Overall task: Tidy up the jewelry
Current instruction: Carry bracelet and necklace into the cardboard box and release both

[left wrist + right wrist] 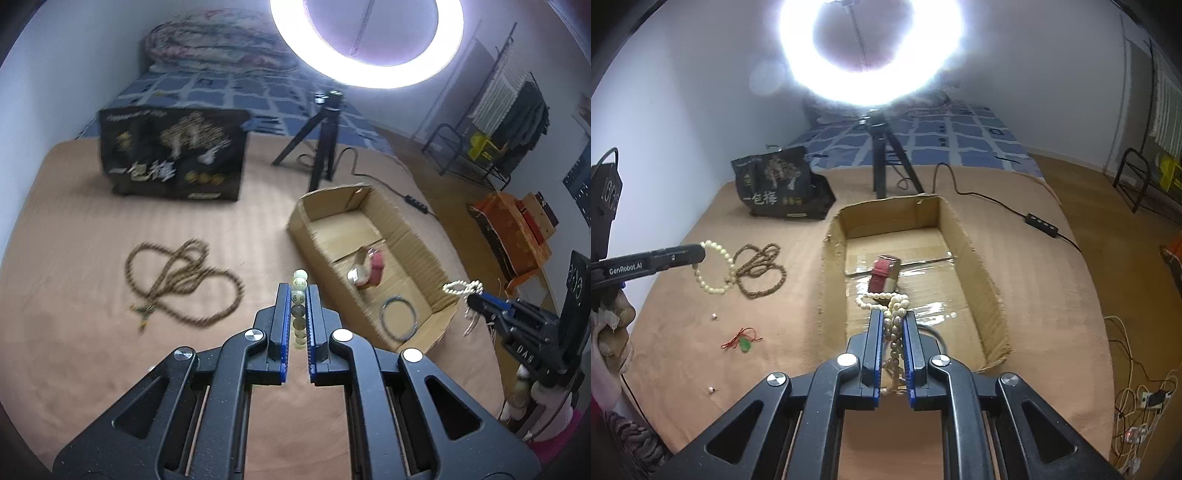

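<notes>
A tan bed (1052, 236) carries an open cardboard box (975, 266). The left tool (299, 291) pinches a pale bead bracelet (298, 295), partly hidden between its fingers. The right tool (893, 317) pinches a cream bead strand (892, 306) over the box.

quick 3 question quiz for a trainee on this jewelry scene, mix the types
1. True or false: the left tool is shut on a pale bead bracelet.
2. Which item already lies in the cardboard box? A) green pendant B) red watch C) brown bead necklace
3. Fill in: the right tool holds a ____ bead strand over the box.

Key:
1. True.
2. B, the red watch. The brown bead necklace and green pendant lie on the tan blanket.
3. Cream.
</notes>
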`<state>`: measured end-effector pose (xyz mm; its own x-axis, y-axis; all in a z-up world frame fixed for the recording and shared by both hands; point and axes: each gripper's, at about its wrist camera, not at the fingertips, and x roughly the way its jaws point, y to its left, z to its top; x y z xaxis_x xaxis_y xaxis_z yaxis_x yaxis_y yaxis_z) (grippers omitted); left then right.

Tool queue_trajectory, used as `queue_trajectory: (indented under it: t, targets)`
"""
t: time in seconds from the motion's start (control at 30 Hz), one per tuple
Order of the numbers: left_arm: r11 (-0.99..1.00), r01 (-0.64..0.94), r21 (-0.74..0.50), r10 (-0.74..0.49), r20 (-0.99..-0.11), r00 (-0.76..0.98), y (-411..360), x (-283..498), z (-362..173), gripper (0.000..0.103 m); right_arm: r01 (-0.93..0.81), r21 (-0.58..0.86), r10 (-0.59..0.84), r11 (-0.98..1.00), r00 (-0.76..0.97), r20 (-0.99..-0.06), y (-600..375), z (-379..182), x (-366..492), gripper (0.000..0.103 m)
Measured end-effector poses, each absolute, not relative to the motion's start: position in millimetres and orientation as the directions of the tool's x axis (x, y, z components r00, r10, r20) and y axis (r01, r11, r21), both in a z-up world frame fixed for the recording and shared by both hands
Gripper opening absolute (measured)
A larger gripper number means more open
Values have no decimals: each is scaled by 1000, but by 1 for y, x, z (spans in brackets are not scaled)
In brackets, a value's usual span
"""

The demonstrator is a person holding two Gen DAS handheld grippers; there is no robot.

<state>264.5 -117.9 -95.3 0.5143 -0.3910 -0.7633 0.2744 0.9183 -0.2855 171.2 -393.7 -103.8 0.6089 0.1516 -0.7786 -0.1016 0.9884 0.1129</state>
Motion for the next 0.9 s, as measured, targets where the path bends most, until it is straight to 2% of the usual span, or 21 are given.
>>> queue_trajectory:
  t: [0.33, 0.9]
  targets:
    - [898, 342, -277, -423, -755, 501, -180, 300, -100, 5, -67, 113, 130, 991, 594, -794, -405, -116, 185, 8]
    - [915, 365, -172, -347, -798, 493, -233, 347, -134, 5, 5, 130, 105, 992, 562, -820, -425, -143, 211, 8]
